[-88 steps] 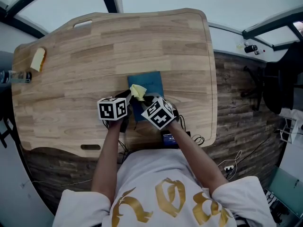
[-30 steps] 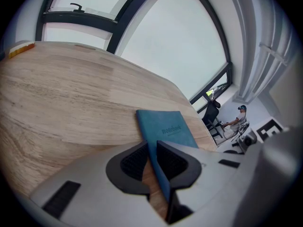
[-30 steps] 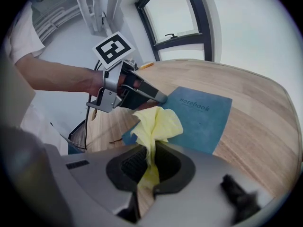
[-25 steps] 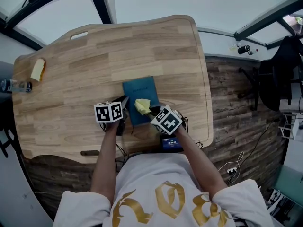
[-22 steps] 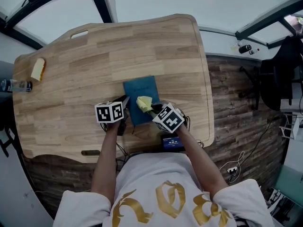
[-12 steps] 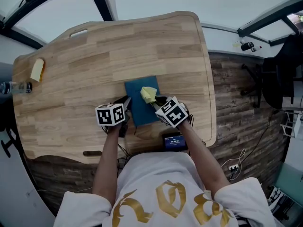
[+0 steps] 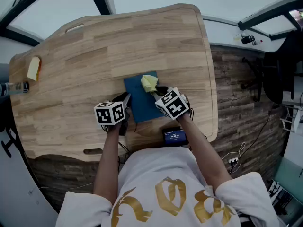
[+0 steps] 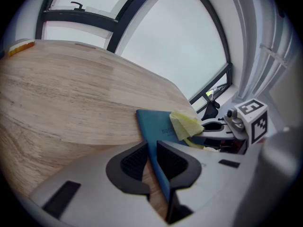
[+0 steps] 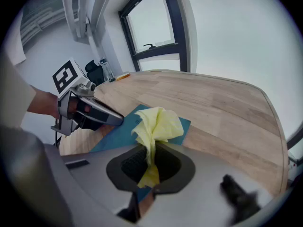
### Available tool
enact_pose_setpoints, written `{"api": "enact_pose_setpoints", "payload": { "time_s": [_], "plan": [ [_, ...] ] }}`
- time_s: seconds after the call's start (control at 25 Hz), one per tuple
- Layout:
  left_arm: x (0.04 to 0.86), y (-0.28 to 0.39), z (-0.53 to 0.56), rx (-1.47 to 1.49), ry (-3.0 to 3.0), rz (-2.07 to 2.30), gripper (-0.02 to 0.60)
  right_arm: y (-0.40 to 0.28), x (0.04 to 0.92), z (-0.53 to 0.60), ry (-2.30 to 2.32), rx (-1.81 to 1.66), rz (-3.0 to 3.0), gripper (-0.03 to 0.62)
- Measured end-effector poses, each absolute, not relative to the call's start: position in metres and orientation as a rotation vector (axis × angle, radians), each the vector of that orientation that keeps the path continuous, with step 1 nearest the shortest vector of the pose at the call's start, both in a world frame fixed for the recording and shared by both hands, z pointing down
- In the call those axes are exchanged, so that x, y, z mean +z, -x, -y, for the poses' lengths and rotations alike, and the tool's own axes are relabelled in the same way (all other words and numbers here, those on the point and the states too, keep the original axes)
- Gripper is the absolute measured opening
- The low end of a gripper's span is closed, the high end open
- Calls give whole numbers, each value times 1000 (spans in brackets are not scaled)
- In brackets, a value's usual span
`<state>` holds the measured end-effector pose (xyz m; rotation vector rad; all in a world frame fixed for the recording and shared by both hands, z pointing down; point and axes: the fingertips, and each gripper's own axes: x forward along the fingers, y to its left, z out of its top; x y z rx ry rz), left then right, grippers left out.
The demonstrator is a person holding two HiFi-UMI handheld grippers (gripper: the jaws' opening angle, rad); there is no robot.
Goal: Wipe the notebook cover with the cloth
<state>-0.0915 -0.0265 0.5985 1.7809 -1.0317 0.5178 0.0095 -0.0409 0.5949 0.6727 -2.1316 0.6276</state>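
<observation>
Now the crumpled yellow cloth sits at the far right corner of the flat teal notebook, which lies on the pale wooden table just in front of the person. A second ago the cloth was on the near half of the cover. Since then the right gripper has pushed it away from the person, up the cover's right side to the far edge. I judge this to be the end of one outward wiping stroke. The right strip of the cover has been passed over, while the strip nearer the other gripper may still want a pass.

The right gripper's jaws are clamped narrow on a twisted tail of the cloth. The loose bunch stands out beyond the tips and appears to lie against the cover. The left gripper has not shifted. Its jaws stand part-way closed on the notebook's near left edge, one pad on each side, pinning the book where it was.

In the frame several seconds back, the cloth lay left of centre, close to the left gripper's tips, so the wiping has moved across to the right side. The notebook keeps its place on the table.
</observation>
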Motion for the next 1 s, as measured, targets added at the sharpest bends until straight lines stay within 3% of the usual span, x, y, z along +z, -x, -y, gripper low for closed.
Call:
{"api": "enact_pose_setpoints", "payload": {
  "time_s": [1.0],
  "plan": [
    [599,91,26,519,-1782,1028,67,-15,596,67,-789,582,2126,38]
  ]
}}
